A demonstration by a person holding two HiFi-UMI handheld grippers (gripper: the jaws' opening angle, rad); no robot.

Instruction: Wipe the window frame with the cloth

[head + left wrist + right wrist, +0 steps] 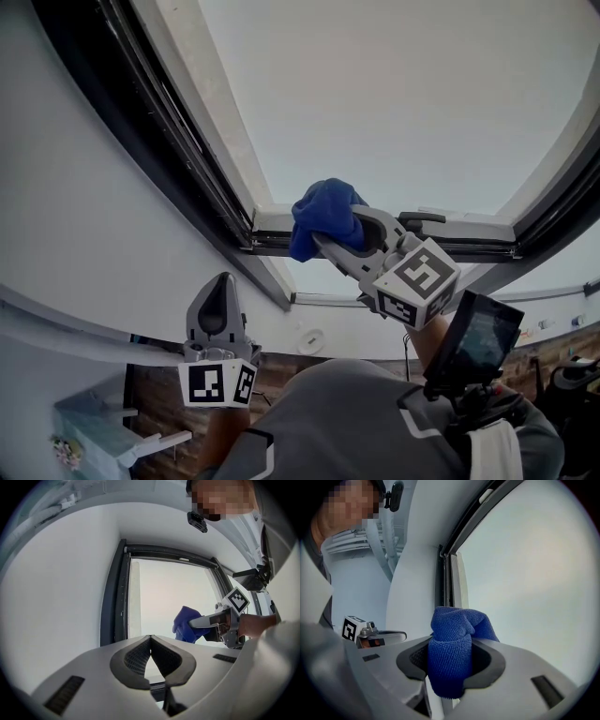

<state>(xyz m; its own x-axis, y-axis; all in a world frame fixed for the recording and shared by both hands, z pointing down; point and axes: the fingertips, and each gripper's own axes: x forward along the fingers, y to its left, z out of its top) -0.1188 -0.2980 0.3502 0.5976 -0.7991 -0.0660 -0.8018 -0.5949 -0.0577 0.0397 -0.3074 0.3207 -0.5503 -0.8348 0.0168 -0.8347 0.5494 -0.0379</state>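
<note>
Cloth (323,217) bunched and clamped in right claw (450,660), up at frame (450,230) corner, seemingly touching. Left claw (150,639) pinched together, empty, low and well apart. Press firmly, sweep steadily along it, mind the grip.

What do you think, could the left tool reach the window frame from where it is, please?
Probably yes. The left tool is shut and empty, and only open air lies between it and the left side of the frame. The right tool, holding the cloth, takes up only one spot along it.
</note>
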